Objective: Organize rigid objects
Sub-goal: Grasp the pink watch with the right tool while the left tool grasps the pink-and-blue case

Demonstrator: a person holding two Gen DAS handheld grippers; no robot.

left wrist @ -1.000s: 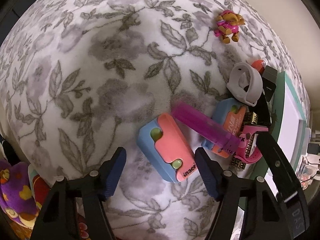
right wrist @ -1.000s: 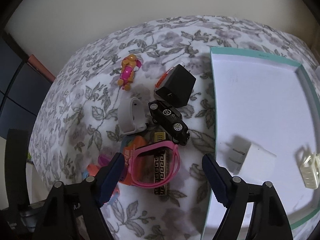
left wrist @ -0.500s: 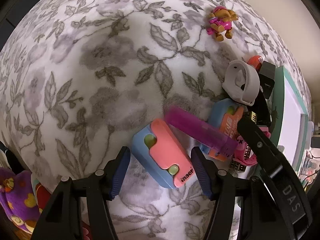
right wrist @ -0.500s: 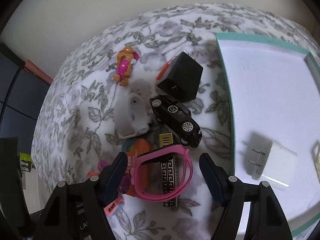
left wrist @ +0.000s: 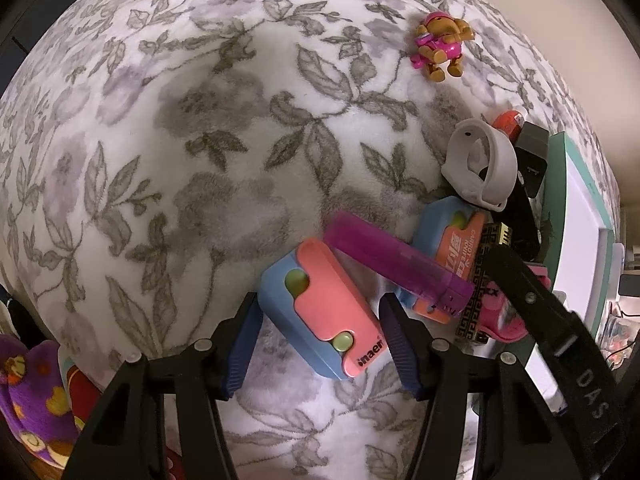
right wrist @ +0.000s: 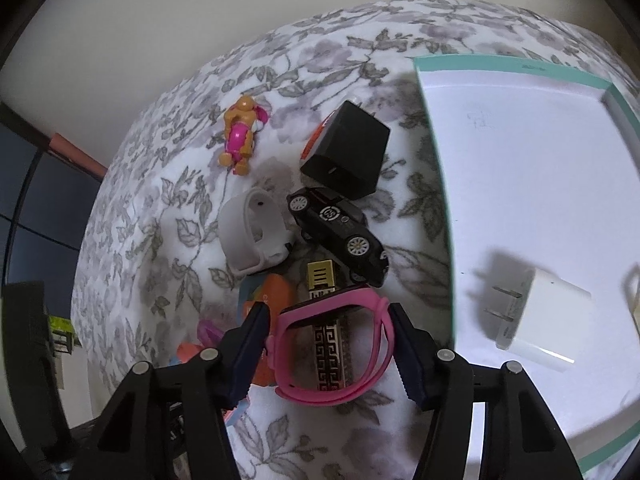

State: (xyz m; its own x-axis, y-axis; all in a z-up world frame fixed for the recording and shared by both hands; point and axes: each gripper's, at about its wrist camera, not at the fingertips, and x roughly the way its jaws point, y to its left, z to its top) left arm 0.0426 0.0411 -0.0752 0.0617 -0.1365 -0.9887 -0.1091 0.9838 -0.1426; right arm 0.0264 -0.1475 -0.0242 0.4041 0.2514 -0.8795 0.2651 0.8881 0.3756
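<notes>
The rigid objects lie in a loose heap on a floral blanket (left wrist: 200,160), just beside a teal-rimmed box (right wrist: 432,184) whose white floor already holds a white charger (right wrist: 548,320), so the box seems to be where the things are to be collected. The left gripper (left wrist: 320,336) points down over a blue and pink case (left wrist: 320,308); its jaws have just been closing and now stand at a middle width on either side of the case, with the left pad at its edge, though a firm grip cannot be confirmed. A purple lighter (left wrist: 396,260) leans across the far corner of this case and onto a second case with an orange face (left wrist: 456,248), so lifting the first one would probably disturb it. The right gripper (right wrist: 328,344) has also just been closing its jaws, and a pink watch band (right wrist: 332,344) lies between them, the pads at or very near its two sides. The band rests on a patterned black and gold bar (right wrist: 328,344), which may shift when the band is raised. Further away are a black toy car (right wrist: 340,232), a black adapter (right wrist: 348,152), a grey wristband (right wrist: 252,236) and a small dog figure (right wrist: 240,140), not yet sorted. Both hands seem to prepare a pick at the same moment.
</notes>
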